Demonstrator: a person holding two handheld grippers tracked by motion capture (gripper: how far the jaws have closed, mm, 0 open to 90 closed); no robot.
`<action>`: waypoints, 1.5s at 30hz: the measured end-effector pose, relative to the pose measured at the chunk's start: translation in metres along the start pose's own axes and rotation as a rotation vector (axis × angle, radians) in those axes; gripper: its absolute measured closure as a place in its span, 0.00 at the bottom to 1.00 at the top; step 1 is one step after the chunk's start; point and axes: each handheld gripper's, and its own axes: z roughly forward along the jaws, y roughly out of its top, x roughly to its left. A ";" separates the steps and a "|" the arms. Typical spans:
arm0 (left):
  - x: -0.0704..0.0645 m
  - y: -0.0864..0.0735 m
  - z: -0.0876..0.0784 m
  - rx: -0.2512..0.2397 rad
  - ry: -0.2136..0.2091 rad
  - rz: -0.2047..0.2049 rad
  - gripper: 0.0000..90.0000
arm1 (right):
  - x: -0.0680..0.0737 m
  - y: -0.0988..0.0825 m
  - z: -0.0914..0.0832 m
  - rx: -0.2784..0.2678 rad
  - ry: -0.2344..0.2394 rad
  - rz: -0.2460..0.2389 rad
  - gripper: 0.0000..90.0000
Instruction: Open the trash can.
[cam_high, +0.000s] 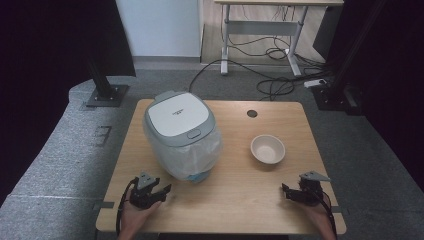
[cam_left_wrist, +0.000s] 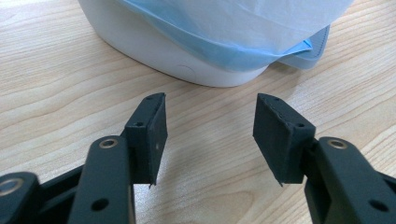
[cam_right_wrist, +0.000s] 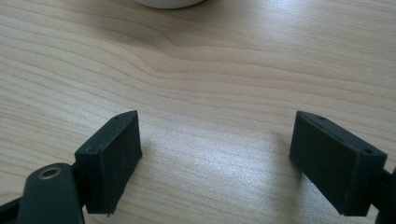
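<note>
Here the white lidded bin with a thin plastic bag liner (cam_high: 182, 135) stands on the left half of the light wooden table (cam_high: 235, 195). The left gripper (cam_high: 159, 192) rests just beside its base, jaws apart and empty. The right gripper (cam_high: 289, 192) is near the small cream bowl (cam_high: 267, 149), jaws also apart and empty.

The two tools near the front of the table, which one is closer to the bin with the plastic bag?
The left tool. It sits just in front of the white bin; its own view shows the bin's base right ahead. The right tool is nearer the bowl.
</note>
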 end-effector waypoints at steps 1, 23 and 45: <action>0.000 0.000 0.000 0.000 0.001 -0.001 0.52 | 0.000 0.000 0.000 0.000 0.000 0.000 0.17; -0.006 0.004 -0.015 -0.095 -0.112 0.027 0.98 | 0.000 0.000 0.001 0.000 -0.002 0.002 0.17; -0.028 0.016 -0.007 -0.116 -0.208 0.085 1.00 | -0.001 0.001 0.001 0.000 -0.005 0.005 0.17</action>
